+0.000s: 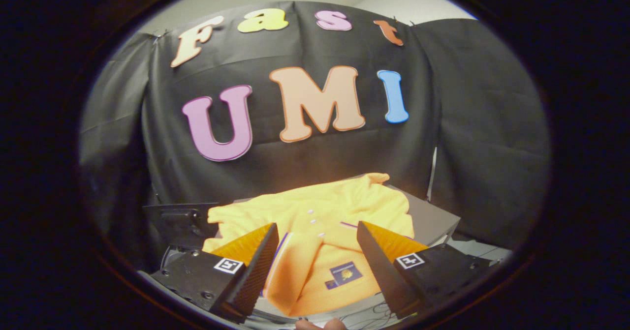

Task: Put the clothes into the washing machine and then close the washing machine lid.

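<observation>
A yellow polo shirt [315, 222] with small white buttons and a dark label lies spread over a grey flat top [433, 219]. Its collar end hangs toward me, down between my fingers. My gripper [317, 234] is open, its two fingers standing wide apart on either side of the shirt's front placket, above the cloth. Nothing is held between them. A dark raised panel [179, 219] stands at the left of the shirt, behind the left finger; I cannot tell whether it is the washing machine's lid.
The booth's black cloth wall [315, 148] hangs close behind the grey top. A pale surface [475, 249] runs off to the right of it. A fingertip of a person [320, 324] shows just below the shirt's hanging edge.
</observation>
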`<state>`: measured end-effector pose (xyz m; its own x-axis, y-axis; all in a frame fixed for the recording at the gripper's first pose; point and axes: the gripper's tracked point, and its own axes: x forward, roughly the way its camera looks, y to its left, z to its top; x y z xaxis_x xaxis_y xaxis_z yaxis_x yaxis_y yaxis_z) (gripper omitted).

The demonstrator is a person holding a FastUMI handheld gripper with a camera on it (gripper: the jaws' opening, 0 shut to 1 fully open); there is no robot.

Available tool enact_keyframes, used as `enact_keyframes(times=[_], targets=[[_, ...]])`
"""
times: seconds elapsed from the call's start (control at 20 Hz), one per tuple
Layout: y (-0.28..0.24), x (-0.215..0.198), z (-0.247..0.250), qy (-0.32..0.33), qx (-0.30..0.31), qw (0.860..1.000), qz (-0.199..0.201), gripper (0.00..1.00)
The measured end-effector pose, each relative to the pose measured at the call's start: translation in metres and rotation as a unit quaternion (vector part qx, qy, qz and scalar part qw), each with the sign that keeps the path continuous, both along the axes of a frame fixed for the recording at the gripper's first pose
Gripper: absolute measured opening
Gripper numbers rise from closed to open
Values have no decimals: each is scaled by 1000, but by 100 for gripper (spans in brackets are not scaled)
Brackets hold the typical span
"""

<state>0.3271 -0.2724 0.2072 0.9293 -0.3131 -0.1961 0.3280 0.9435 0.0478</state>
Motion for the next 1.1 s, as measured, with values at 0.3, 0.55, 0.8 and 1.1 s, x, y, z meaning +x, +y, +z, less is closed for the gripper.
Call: enact_keyframes(times=[0.3, 0.55, 0.8, 1.1], targets=[[-24, 22, -33, 67, 8, 997, -38, 97], [-22, 25, -41, 99, -60, 992, -52, 96], [-19, 28, -40, 104, -48, 992, -50, 83], [-5, 33, -36, 127, -98, 985, -64, 19]])
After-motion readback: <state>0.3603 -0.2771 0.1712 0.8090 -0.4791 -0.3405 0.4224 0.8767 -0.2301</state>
